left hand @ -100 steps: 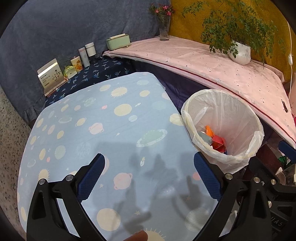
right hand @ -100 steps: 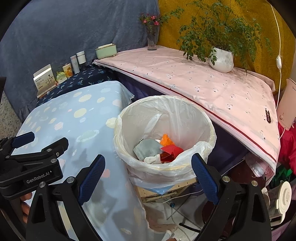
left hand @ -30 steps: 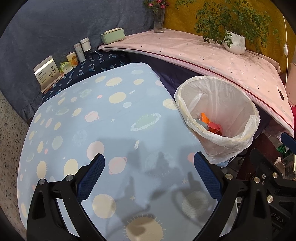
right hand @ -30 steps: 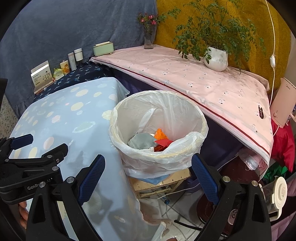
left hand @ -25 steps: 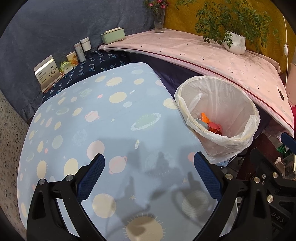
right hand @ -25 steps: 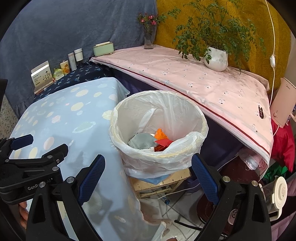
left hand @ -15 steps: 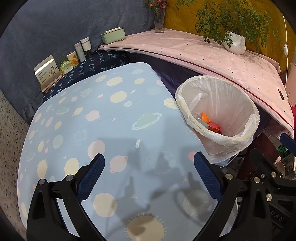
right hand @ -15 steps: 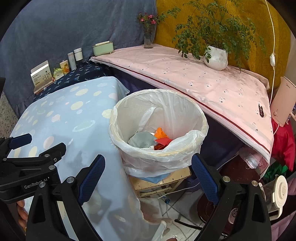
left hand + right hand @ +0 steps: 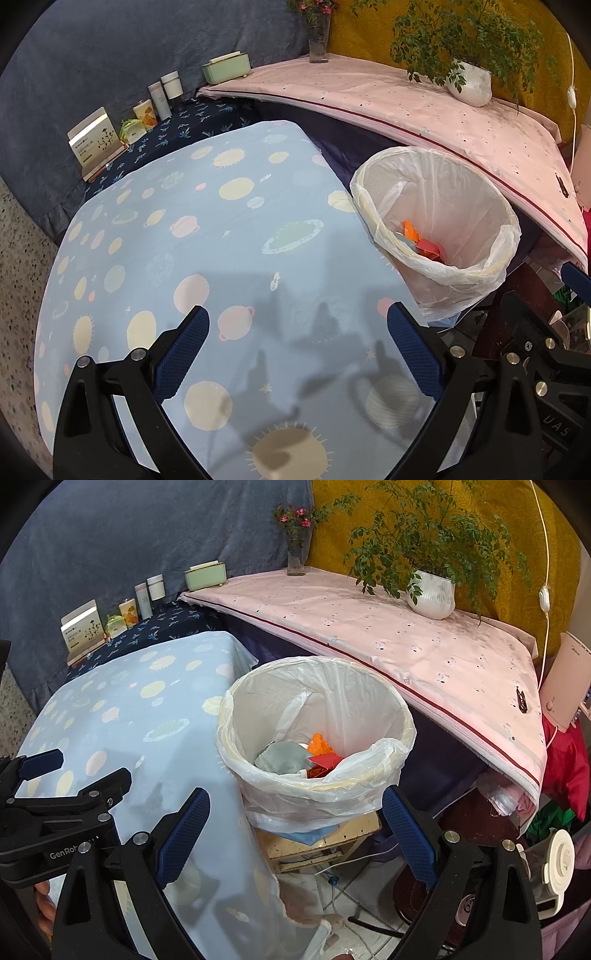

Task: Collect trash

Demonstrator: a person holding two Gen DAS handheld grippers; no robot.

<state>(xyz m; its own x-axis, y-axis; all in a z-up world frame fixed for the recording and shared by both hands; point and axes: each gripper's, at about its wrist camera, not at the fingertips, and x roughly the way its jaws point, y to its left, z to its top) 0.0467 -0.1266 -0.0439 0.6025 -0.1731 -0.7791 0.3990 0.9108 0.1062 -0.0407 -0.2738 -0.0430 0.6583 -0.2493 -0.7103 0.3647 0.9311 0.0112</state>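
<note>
- The left tongs (image 9: 295, 339) hang above the table (image 9: 155, 236), whose cloth is pale blue with planets and suns; the two blue-padded fingers (image 9: 183, 354) stand wide apart with nothing between them.
- The right tongs (image 9: 293, 829) are likewise spread wide and empty, just in front of the trash bin (image 9: 400, 716), which fills the middle of the right wrist view.
- The bin stands just beside the table's edge, at about 2 o'clock from the left tongs; a white plastic liner (image 9: 511, 236) is folded over its rim.
- The trash (image 9: 284, 757) lies in the bottom of the bin: a grey-green crumpled piece, an orange scrap (image 9: 320, 744) and a red piece (image 9: 327, 762) touching one another.
- No loose scraps show on the blue cloth.
- At 12 o'clock, beyond the bin, a pink-covered shelf (image 9: 369, 627) carries a potted plant (image 9: 432, 594) and a flower vase (image 9: 296, 557).
- At 10 o'clock small boxes and bottles (image 9: 155, 99) line a dark blue cloth.
</note>
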